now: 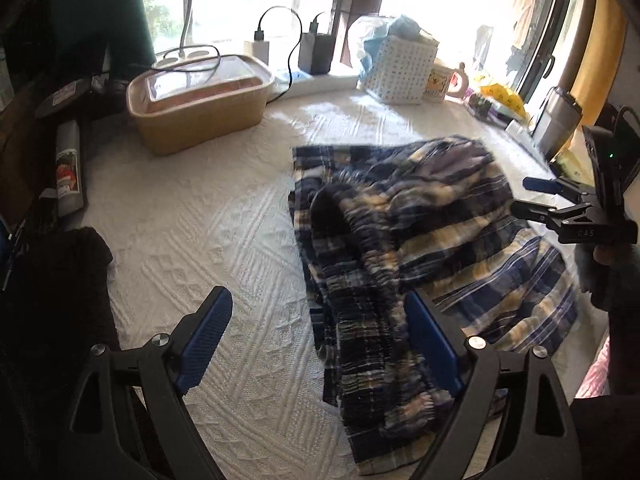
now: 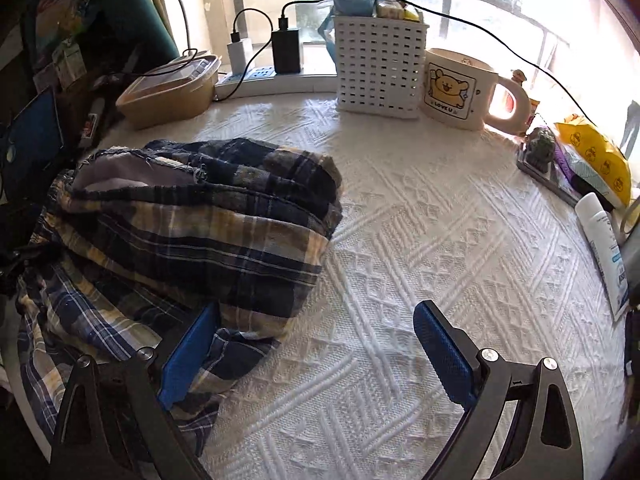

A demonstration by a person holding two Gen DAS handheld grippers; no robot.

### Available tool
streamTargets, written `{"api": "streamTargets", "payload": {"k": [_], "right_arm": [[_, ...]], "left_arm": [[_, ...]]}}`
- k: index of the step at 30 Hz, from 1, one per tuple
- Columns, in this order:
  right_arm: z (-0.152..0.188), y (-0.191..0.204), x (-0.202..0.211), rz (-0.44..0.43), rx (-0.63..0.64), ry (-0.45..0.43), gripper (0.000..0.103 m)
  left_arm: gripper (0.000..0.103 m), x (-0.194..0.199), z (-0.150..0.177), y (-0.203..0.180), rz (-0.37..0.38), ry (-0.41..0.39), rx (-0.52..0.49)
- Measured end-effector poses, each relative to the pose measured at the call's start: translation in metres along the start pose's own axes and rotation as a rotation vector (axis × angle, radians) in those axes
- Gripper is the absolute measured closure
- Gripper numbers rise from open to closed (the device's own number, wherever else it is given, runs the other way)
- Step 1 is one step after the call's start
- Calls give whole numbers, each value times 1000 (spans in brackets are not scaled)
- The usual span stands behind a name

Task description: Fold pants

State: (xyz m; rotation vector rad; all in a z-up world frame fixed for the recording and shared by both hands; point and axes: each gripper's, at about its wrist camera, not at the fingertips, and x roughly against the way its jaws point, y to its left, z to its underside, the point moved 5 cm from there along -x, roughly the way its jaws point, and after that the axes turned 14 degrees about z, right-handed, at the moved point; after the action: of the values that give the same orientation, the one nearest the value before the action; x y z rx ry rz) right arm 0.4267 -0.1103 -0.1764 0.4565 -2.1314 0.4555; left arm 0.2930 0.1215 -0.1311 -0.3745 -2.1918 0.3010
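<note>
On the white textured tablecloth [image 1: 208, 216], the left wrist view shows plaid pants [image 1: 420, 232] bunched, the left gripper [image 1: 320, 344] spread wide, empty. The right wrist view shows the right gripper [image 2: 316, 344] open beside them. Soft, light cloth; best pinched at the gathered waistband.
</note>
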Motion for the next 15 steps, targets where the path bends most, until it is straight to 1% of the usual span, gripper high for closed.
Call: {"api": "streamTargets", "payload": {"k": [3, 4, 5, 7, 8, 10, 12, 15], "right_arm": [[-11, -13, 24, -55, -46, -70, 6], [-16, -14, 30, -64, -37, -98, 6], [-22, -13, 34, -67, -22, -123, 6], [-33, -8, 32, -80, 16, -138, 6], [-40, -4, 27, -85, 32, -139, 6], [-53, 5, 13, -112, 53, -128, 6], [-63, 15, -1, -133, 76, -110, 6], [-71, 25, -23, -108, 106, -87, 6]], "left_arm": [[15, 27, -21, -8, 74, -90, -29], [15, 32, -29, -10, 84, -113, -44], [14, 32, -36, -10, 74, -125, -67], [15, 19, -48, -6, 26, -101, -101], [15, 9, -54, -4, 14, -82, -114], [15, -13, -59, 2, 30, -42, -127], [15, -33, -61, 7, 23, 1, -134], [15, -46, -63, 15, 21, 5, -138]]}}
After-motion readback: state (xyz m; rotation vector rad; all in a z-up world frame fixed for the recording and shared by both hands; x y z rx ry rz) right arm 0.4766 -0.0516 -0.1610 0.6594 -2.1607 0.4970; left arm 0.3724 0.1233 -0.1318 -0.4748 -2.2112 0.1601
